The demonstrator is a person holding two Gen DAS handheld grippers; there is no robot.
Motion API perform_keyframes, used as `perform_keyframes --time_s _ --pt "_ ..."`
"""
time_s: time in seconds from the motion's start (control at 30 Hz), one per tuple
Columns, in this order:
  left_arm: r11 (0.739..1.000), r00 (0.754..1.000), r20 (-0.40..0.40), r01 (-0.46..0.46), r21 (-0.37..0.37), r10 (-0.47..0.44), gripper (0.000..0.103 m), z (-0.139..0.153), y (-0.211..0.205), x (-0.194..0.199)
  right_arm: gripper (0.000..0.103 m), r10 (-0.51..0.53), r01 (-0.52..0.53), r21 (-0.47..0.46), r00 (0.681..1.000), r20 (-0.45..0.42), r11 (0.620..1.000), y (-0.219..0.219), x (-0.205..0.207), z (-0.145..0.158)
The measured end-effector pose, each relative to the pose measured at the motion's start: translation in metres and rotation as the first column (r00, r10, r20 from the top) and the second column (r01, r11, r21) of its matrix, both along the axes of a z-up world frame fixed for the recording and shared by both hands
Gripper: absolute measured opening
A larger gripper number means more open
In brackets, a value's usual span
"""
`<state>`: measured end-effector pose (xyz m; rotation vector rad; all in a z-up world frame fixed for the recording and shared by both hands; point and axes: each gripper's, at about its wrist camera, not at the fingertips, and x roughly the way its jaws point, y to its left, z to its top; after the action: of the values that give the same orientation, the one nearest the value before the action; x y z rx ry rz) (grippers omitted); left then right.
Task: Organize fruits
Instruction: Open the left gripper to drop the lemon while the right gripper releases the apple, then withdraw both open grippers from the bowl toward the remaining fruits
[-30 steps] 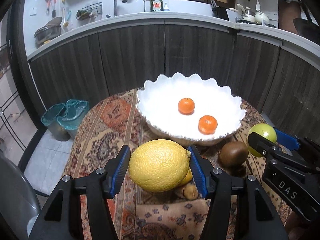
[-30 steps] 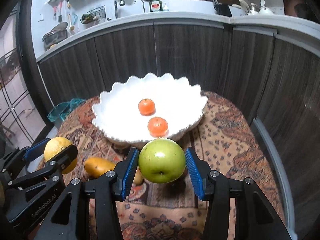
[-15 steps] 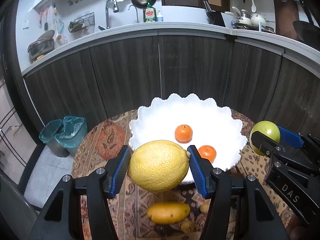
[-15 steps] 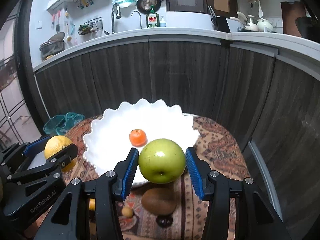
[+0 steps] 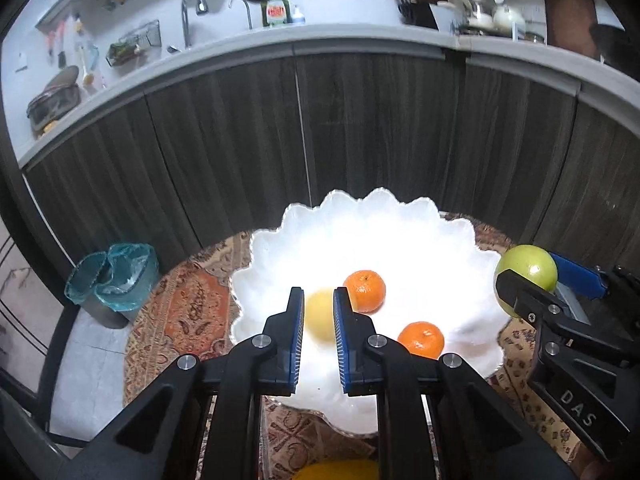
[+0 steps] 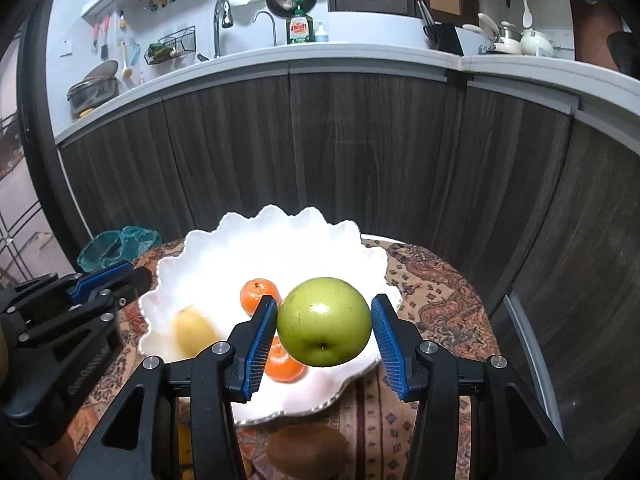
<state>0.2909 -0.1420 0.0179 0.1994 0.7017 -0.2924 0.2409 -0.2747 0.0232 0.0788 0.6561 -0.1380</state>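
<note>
looking along the left hand-held gripper, its two blue pads stand close together, with only a narrow gap and nothing gripped between them. just past the tips, seen through that gap, a blurred yellow lemon is inside the white scalloped bowl. a little beyond and to the right of the tips lies one mandarin; a second mandarin lies nearer, to the right of the right finger. far to the right, the right hand-held gripper holds a green apple over the bowl's right rim. under the gripper body, at the bottom edge, a yellow fruit shows partly on the patterned bench cloth.

from the right wrist view, the right hand-held gripper is closed on the green apple, which sits between its pads, above the near part of the bowl. the lemon lies blurred in the bowl, left of the tips. one mandarin is just behind the left pad, the other just below the apple. the left hand-held gripper is at the bowl's left rim. a kiwi lies on the cloth, below the apple and near the gripper body.
</note>
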Motion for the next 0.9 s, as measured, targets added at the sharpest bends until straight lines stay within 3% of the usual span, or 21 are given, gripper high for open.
perform_keyframes --time_s 0.03,0.13,0.3,0.63,0.7,0.77,0.83,0.9 --pt "1.0 1.0 0.0 -0.007 0.005 0.007 0.017 -0.002 0.0 0.001 0.05 0.002 -0.002 0.008 1.0 -0.01 1.0 -0.001 0.004 -0.003" --pt "1.0 1.0 0.009 -0.021 0.011 0.021 0.03 -0.005 0.002 0.0 0.05 0.007 -0.006 0.029 1.0 -0.031 1.0 -0.003 0.01 -0.01" --pt "0.999 0.999 0.005 -0.033 0.016 0.033 0.032 -0.008 0.005 0.001 0.05 0.01 -0.007 0.046 0.999 -0.054 0.999 -0.007 0.018 -0.02" --pt "0.997 0.997 0.022 -0.072 0.027 0.071 0.068 -0.01 0.012 0.0 0.05 -0.003 0.006 0.038 0.997 -0.079 0.999 -0.005 0.023 -0.026" --pt "0.996 0.997 0.028 -0.079 0.034 0.078 0.072 -0.009 0.013 -0.001 0.055 -0.016 0.018 0.026 0.997 -0.073 0.999 -0.005 0.022 -0.025" --pt "0.996 0.996 0.033 -0.086 0.036 0.084 0.077 -0.008 0.014 -0.002 0.071 -0.035 0.035 0.009 0.998 -0.055 0.999 -0.004 0.019 -0.02" --pt "0.995 0.995 0.04 -0.092 0.039 0.09 0.081 -0.006 0.015 -0.003 0.08 -0.053 0.052 -0.013 0.998 -0.033 0.999 -0.003 0.015 -0.015" --pt "0.995 0.994 0.048 -0.099 0.033 0.097 0.087 -0.003 0.017 -0.006 0.084 -0.066 0.066 -0.036 0.998 -0.013 0.997 -0.002 0.011 -0.01"
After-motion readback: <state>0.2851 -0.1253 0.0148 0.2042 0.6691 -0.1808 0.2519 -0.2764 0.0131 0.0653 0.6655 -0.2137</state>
